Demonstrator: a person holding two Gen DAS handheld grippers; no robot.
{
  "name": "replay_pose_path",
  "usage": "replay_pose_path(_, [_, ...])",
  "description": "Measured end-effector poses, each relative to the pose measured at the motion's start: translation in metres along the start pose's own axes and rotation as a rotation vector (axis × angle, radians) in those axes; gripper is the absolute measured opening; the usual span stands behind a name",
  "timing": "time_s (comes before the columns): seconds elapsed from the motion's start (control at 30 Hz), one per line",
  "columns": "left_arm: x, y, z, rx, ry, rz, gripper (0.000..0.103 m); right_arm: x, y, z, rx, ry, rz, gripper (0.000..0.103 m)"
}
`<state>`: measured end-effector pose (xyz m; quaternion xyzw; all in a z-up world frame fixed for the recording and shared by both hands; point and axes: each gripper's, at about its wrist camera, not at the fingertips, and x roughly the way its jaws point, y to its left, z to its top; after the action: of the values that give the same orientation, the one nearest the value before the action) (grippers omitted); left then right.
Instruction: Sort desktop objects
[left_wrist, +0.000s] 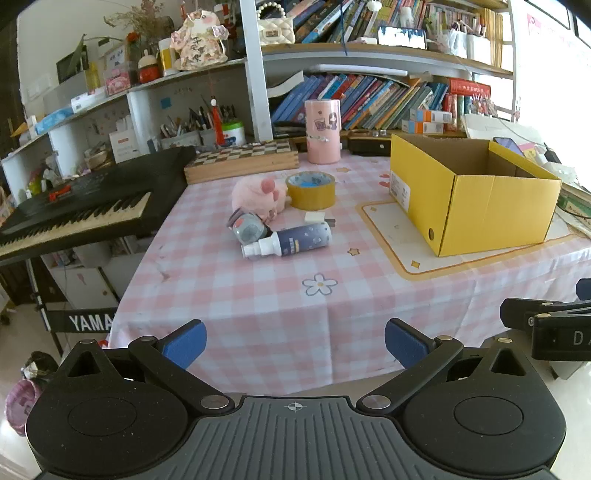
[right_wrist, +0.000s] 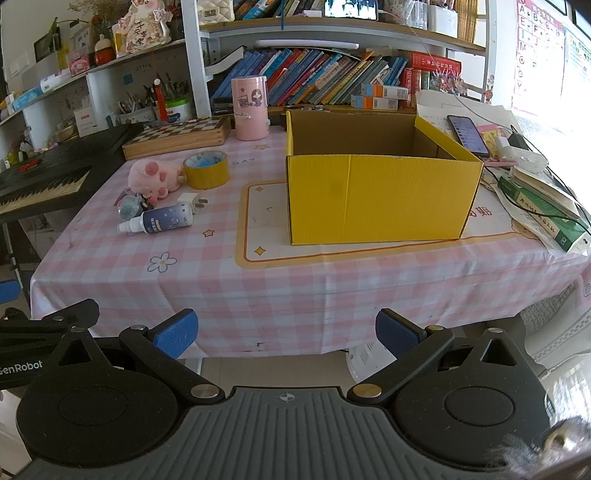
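A cluster of objects lies on the pink checked tablecloth (left_wrist: 258, 314): a purple spray bottle (left_wrist: 291, 242) on its side, a grey round gadget (left_wrist: 248, 228), a white plug (left_wrist: 318, 217), a pink plush toy (left_wrist: 258, 194) and a roll of yellow tape (left_wrist: 311, 189). An open, empty yellow box (left_wrist: 476, 199) stands to the right. My left gripper (left_wrist: 295, 343) is open before the table's front edge. My right gripper (right_wrist: 286, 334) is open, also short of the table. The right wrist view shows the bottle (right_wrist: 162, 219), plug (right_wrist: 190, 202), plush (right_wrist: 153, 176), tape (right_wrist: 206, 169) and box (right_wrist: 380, 195).
A pink cylinder (left_wrist: 322, 131) and a wooden chessboard box (left_wrist: 242, 160) stand at the back. A keyboard (left_wrist: 81, 206) is left of the table. Books, a phone (right_wrist: 467, 134) and cables lie right of the box. Bookshelves rise behind.
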<state>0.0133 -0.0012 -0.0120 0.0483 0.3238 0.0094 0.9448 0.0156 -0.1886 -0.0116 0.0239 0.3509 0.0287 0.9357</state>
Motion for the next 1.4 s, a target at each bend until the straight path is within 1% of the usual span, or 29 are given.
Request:
replay_pose_path(0.47, [0.001, 0.0, 0.0, 0.003, 0.0, 0.001, 0.103, 0.003, 0.003, -0.001, -0.001, 0.004, 0.006, 0.103])
replay_pose_path(1.07, [-0.003, 0.002, 0.001, 0.019, -0.015, -0.029, 0.103, 0.002, 0.01, 0.001, -0.029, -0.007, 0.029, 0.103])
replay_pose_path(1.4, [-0.003, 0.006, 0.002, 0.002, -0.028, -0.028, 0.103, 0.004, 0.013, 0.001, -0.033, 0.006, 0.035, 0.103])
